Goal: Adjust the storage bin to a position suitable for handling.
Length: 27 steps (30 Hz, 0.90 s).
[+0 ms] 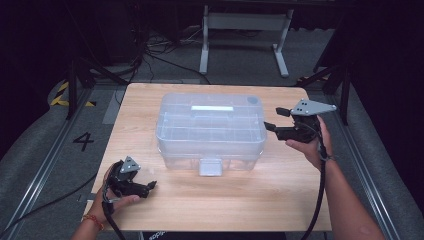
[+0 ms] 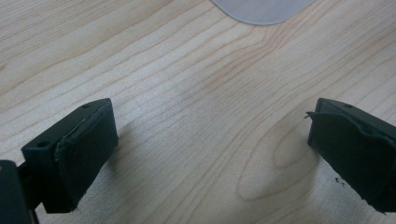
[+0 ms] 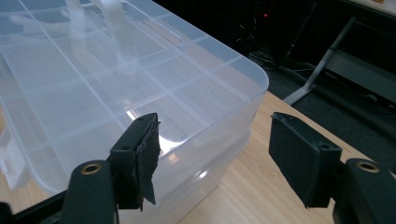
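A clear plastic storage box with a gridded lid and a front latch stands shut in the middle of the wooden table. My right gripper is held up beside the box's right end, open, with nothing between its pads. In the right gripper view its jaws frame the near corner of the box without touching it. My left gripper rests low at the table's front left, open and empty. In the left gripper view it faces bare wood, with a pale plastic edge at the top.
Behind the table, a white metal frame stands on the grey floor among cables. Dark tripod legs flank the table at left and right. A "4" is marked on the floor to the left.
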{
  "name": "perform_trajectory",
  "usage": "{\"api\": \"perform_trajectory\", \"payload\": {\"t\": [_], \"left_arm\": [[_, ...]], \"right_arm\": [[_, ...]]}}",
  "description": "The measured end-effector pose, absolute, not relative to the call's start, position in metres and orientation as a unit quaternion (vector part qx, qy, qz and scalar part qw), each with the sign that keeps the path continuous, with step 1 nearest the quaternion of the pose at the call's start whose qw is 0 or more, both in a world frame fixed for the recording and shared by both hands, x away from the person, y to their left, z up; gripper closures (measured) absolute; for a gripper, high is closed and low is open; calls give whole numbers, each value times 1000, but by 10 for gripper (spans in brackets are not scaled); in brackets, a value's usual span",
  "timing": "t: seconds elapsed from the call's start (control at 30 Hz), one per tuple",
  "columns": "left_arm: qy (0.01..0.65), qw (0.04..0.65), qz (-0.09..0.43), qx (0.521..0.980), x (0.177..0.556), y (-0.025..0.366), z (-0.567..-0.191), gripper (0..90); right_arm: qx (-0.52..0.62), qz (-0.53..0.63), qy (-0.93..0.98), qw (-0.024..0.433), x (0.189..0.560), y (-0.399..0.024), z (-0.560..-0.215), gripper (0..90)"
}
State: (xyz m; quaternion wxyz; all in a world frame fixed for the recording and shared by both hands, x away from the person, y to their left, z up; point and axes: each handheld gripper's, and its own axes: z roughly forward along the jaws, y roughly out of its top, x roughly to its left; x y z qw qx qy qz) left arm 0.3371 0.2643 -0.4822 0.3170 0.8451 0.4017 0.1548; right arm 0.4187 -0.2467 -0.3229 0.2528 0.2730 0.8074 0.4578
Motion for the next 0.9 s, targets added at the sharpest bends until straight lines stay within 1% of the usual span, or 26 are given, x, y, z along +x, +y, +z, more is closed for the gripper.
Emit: {"api": "perform_trajectory", "payload": {"t": [0.17,0.63,0.9], "left_arm": [[401,317,155,845,337,264,-482,22],[402,317,155,845,337,264,-482,22],[402,317,154,845,337,264,-482,22]], "right_arm": [[273,457,807,255,424,-242,-318,348],[236,453,826,236,432,-209,-310,350],[216,453,834,230,436,-195,-303,381]]}}
